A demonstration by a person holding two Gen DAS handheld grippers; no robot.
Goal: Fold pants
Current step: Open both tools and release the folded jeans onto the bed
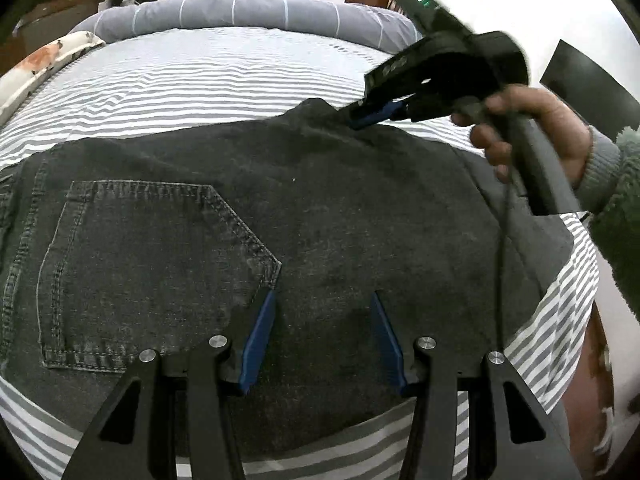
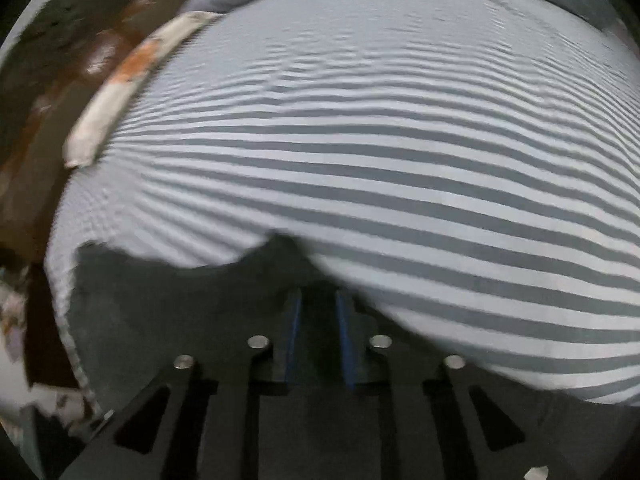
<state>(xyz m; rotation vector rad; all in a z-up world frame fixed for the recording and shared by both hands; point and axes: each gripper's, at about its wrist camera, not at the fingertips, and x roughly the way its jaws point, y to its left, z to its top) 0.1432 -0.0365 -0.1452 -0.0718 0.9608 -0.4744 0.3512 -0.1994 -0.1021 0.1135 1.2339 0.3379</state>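
Observation:
Dark grey denim pants [image 1: 248, 216] lie folded on the striped bed, back pocket [image 1: 152, 264] facing up at the left. My left gripper [image 1: 324, 300] is open just above the near part of the pants, holding nothing. My right gripper [image 1: 362, 118] shows in the left wrist view at the far right edge of the pants, its blue fingers pinched on the fabric edge, which is pulled up a little. In the right wrist view the right gripper [image 2: 316, 300] has its jaws close together with dark pants fabric [image 2: 192, 312] between them; the view is blurred.
The bed has a grey-and-white striped sheet [image 1: 192, 80]. A grey rolled blanket [image 1: 248, 12] lies along the far end. A white and orange patterned pillow [image 1: 32, 72] sits at the left edge. The floor shows beside the bed [image 2: 60, 80].

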